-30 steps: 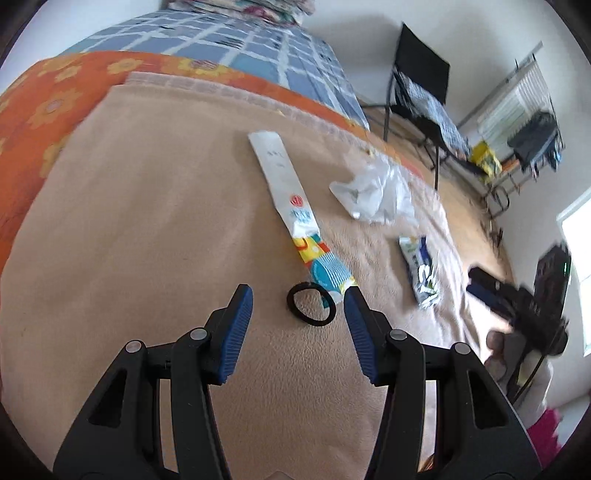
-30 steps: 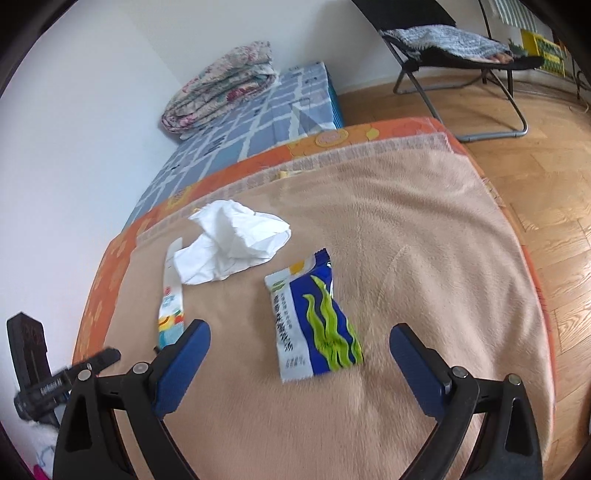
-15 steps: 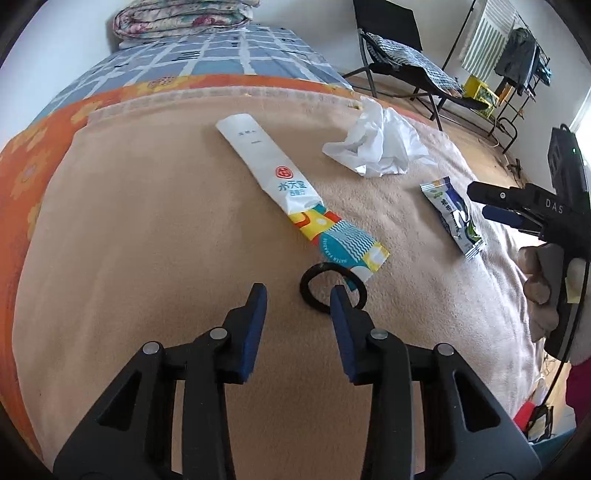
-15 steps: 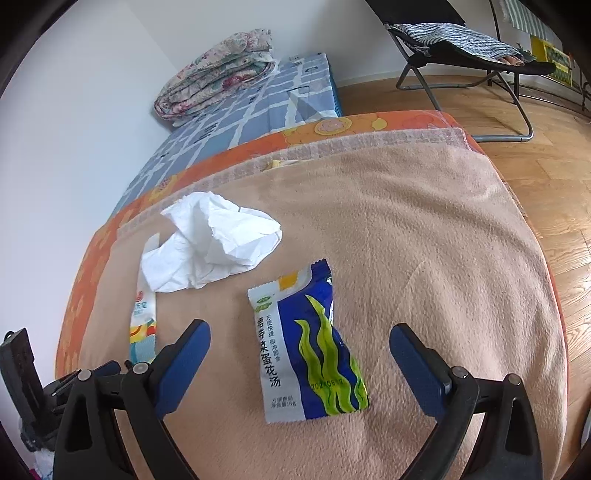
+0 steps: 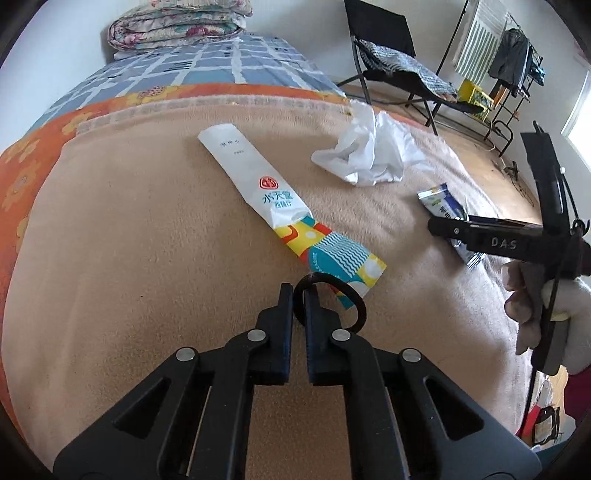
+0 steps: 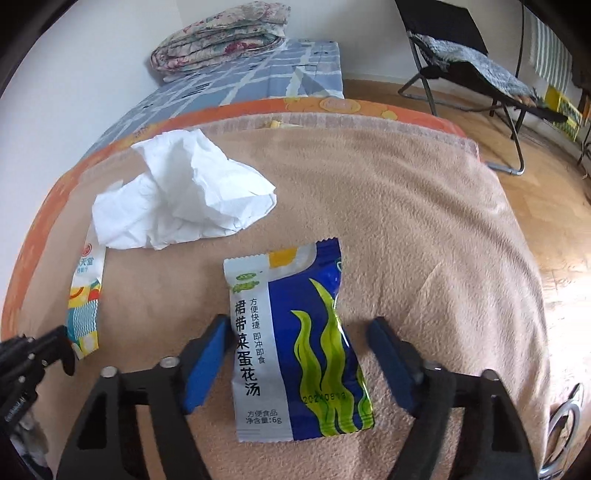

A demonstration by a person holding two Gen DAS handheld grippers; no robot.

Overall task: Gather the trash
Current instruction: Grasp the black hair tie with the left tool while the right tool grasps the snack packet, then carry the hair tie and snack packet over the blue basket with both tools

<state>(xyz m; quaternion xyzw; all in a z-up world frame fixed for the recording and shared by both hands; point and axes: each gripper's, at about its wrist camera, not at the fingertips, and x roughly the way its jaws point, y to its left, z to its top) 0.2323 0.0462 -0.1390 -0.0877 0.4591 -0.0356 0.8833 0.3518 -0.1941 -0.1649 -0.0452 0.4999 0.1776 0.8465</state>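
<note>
Hair tie (image 5: 351,299), a thin black elastic ring, sits pinched at its near-left edge by the left hand-held gripper (image 5: 299,291), whose black fingers are pressed together on the band. The loop lies on the blanket and overlaps the torn end of a long flat paper sleeve (image 5: 280,206), white with a red seal and printed characters, then bright yellow, orange and teal wave patterns toward the ring.

Over on the right, the right hand-held gripper (image 6: 297,332) is spread wide, its blue pads either side of a glossy soup packet (image 6: 295,347), rectangular, crimped top and bottom, white on one side and deep blue with green seaweed ribbons on the other. The left pad is right at the packet's edge; the right pad stands apart from it. Further back, a crumpled white tissue (image 6: 177,199), soft and creased, lies just beside the sleeve's upper part.

All of it rests on a fuzzy beige blanket (image 6: 406,229) with a stitched hem, spread on a bed over an orange flowered sheet (image 5: 33,147). Beyond that, a blue-and-white checked cover (image 5: 207,59) carries a folded floral quilt (image 5: 177,22) against the white wall. Wooden floor (image 6: 554,206) to the right, with a black folding chair (image 6: 465,51) draped in grey cloth.
</note>
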